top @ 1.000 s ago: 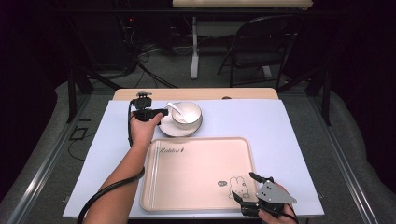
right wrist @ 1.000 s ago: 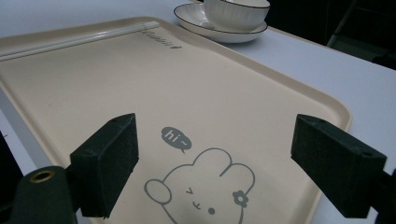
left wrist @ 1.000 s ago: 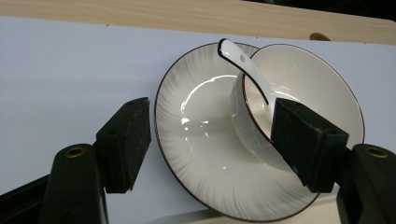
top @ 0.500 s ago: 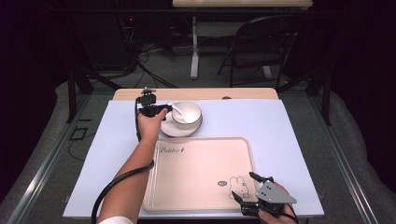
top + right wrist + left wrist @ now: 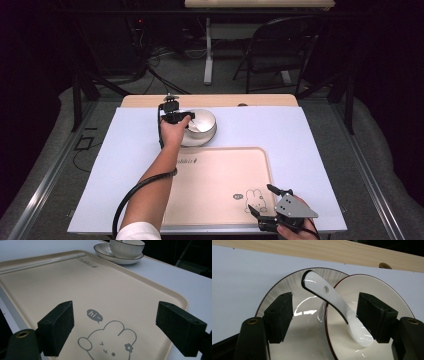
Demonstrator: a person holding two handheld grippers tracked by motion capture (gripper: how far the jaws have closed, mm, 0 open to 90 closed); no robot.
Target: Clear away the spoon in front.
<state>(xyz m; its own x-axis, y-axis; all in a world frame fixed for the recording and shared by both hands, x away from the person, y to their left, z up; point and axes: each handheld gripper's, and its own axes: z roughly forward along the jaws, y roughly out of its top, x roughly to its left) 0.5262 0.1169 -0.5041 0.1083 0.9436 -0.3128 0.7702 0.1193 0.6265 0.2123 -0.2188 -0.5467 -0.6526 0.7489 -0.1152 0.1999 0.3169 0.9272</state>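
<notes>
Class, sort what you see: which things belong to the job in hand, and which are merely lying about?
In the job: spoon, bowl, plate, left gripper, tray.

Lying about: folding chair, floor cables.

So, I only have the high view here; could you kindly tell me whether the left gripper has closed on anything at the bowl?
Observer: No. In the left gripper view the left gripper is open, its fingers either side of the white spoon without touching it.
Operator: Where does the spoon lie?
Observer: Its scoop rests inside the bowl, and its handle leans over the rim above the plate.
Operator: And the right gripper?
Observer: The right gripper is open above the rabbit drawing on the tray.
</notes>
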